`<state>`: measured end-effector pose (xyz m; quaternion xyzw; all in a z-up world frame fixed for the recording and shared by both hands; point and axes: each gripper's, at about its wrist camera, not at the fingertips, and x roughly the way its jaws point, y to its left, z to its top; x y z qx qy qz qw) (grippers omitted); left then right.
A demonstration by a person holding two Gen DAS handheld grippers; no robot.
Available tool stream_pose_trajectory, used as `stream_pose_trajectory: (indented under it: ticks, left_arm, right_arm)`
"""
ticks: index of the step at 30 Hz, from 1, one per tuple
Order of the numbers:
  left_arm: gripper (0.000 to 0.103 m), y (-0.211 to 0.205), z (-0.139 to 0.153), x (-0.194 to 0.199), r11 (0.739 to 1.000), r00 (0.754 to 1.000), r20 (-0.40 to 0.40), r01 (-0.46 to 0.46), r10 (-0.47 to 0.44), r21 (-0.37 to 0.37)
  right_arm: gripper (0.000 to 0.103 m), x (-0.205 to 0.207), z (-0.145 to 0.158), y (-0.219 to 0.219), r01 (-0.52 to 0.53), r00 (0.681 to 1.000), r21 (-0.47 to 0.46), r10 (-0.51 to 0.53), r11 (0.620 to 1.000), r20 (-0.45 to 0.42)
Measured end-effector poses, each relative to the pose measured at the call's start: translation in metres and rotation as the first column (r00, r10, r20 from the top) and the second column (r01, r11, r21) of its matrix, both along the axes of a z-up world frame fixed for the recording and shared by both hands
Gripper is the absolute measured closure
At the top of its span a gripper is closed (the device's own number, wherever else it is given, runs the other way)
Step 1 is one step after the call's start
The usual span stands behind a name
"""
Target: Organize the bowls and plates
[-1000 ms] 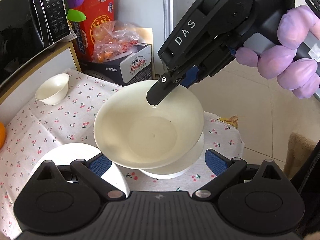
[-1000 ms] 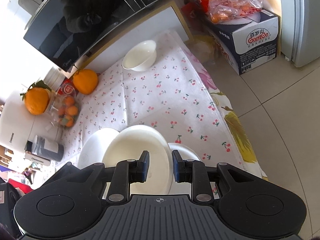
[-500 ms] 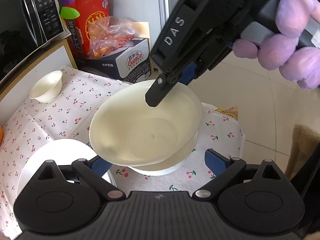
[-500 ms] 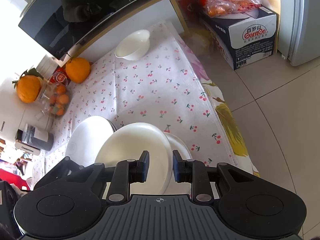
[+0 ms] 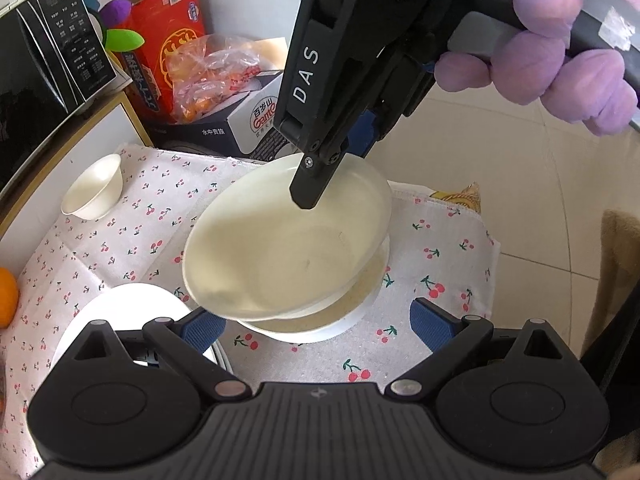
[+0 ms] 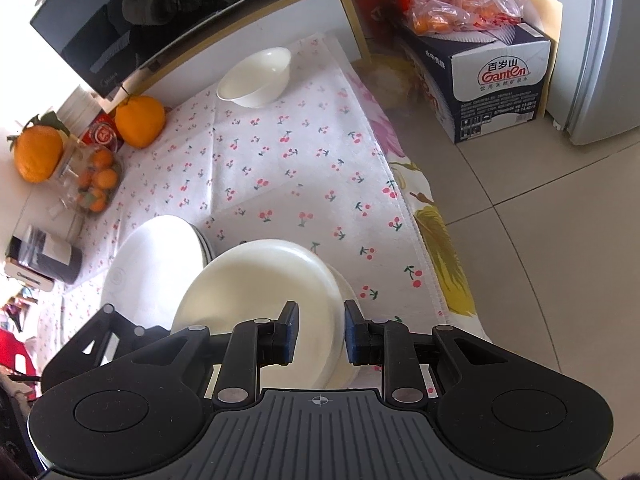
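A wide white bowl [image 5: 280, 256] hangs tilted, its left side low, over a second white bowl [image 5: 352, 304] that stands on the cherry-print cloth [image 5: 440, 264]. My right gripper [image 5: 332, 168] is shut on the tilted bowl's far rim, one finger inside and one outside. In the right wrist view the same bowl [image 6: 260, 280] fills the gap at that gripper [image 6: 320, 332], with the lower bowl [image 6: 348, 300] peeking out to the right. My left gripper [image 5: 316, 324] stands open in front of both bowls, holding nothing. A stack of white plates [image 5: 132, 308] lies to the left. A small white bowl [image 5: 94, 192] sits far back.
A microwave [image 6: 120, 32] stands on a cabinet behind the table. Oranges [image 6: 140, 120] and a jar of small fruit [image 6: 96, 180] line the left side. A Ganten box [image 6: 500, 84] with a bag of fruit on it sits on the tiled floor beyond the table's right edge.
The held bowl now tilts more steeply and sits lower over the bowl beneath it. My left gripper has shifted slightly, so the bowls appear closer. The right gripper's hold is unchanged.
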<state>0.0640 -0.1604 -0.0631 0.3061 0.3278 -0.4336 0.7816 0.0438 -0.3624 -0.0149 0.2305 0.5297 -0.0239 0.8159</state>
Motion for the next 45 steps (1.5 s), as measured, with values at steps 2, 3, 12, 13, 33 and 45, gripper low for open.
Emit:
stream_pose_trajectory:
  ticks: [2,3,12,13,33,45]
  left_arm:
    - [0.004,0.0,-0.001,0.0,1.0,1.0,0.008,-0.002,0.002,0.012]
    - [0.004,0.0,-0.002,0.0,1.0,1.0,0.009,-0.002,0.002,0.016]
    - [0.004,-0.001,-0.002,-0.003,1.0,1.0,0.014,0.005,-0.005,0.021]
    - [0.004,-0.001,-0.002,-0.003,1.0,1.0,0.016,0.005,-0.006,0.022]
    - [0.003,0.001,0.002,-0.002,1.0,1.0,0.001,0.003,-0.003,0.0]
    - [0.001,0.008,0.019,0.001,0.998,0.999,0.033,-0.026,0.028,-0.056]
  right_arm:
    - [0.08,-0.001,-0.001,0.0,-0.003,1.0,-0.012,0.003,1.0,-0.004]
    - [0.081,-0.001,-0.001,0.0,-0.005,1.0,-0.015,0.005,1.0,-0.005]
    - [0.084,0.0,-0.004,0.005,-0.041,0.999,-0.044,0.041,0.998,-0.017]
    - [0.084,0.0,-0.003,0.005,-0.042,0.999,-0.044,0.042,0.998,-0.017]
    - [0.049,-0.005,0.006,-0.009,0.005,1.0,-0.042,-0.004,0.999,0.02]
    - [0.026,0.0,0.012,-0.008,0.028,0.998,-0.071,-0.023,0.997,0.063]
